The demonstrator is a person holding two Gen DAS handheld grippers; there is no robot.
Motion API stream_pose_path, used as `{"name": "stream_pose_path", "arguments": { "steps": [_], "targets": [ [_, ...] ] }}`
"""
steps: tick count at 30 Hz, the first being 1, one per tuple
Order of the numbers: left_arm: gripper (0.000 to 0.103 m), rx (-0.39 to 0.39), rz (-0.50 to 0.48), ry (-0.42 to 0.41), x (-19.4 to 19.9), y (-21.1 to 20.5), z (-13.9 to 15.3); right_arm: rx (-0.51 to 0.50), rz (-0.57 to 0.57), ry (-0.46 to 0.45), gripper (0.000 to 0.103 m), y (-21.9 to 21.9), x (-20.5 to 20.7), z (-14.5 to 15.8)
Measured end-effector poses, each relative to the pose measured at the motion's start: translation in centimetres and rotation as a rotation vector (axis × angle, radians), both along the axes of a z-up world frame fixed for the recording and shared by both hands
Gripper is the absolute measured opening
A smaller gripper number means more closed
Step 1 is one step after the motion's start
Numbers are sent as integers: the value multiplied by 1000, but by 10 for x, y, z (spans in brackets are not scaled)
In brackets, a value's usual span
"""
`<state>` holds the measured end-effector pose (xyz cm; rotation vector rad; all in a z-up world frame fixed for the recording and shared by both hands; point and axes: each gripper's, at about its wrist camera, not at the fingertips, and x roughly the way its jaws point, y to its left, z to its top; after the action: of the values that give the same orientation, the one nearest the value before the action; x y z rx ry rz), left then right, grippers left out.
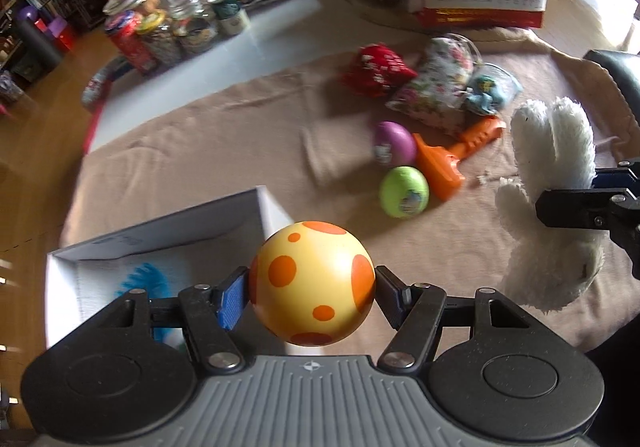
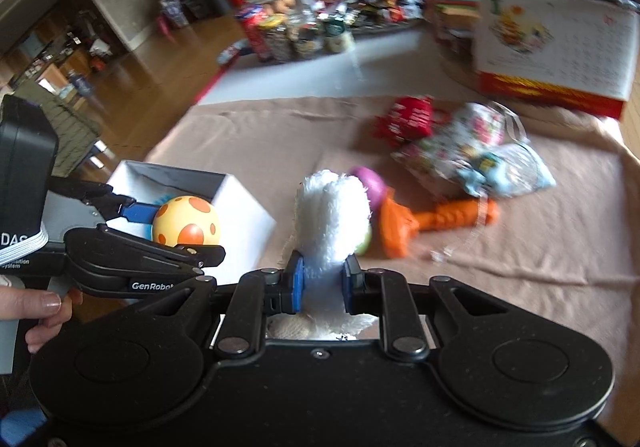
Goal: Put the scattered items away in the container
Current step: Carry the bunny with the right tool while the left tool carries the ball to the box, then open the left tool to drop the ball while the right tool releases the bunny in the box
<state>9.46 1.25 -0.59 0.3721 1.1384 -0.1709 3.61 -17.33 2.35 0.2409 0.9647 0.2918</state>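
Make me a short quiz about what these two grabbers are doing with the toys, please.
1. Multiple choice: what does the left gripper hold? A) green egg B) spotted ball C) orange tool
2. True or false: the right gripper is clamped on the white plush.
3. Fill in: the blue item already lies inside the white ____.

Key:
1. B. The spotted ball sits between its pads; the green egg and the orange tool lie on the cloth.
2. True.
3. Box. The blue item shows inside the box.
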Motion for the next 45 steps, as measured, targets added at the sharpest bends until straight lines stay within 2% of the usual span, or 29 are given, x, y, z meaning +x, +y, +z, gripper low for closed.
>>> {"name": "stream_pose_path", "arguments": {
  "steps": [15, 26, 34, 45],
  "targets": [
    [67, 48, 157, -14, 10, 128, 23, 28, 214, -52, 19, 114, 32, 25],
    [67, 90, 242, 45, 9, 211, 11, 50, 276, -49, 19, 157, 51, 28],
    [67, 89, 261, 94, 12, 239, -14, 21, 272, -9, 20, 166, 64, 15],
    [67, 80, 275, 128, 34, 249, -43, 15, 246, 40, 21, 175, 85, -5]
  ]
}}
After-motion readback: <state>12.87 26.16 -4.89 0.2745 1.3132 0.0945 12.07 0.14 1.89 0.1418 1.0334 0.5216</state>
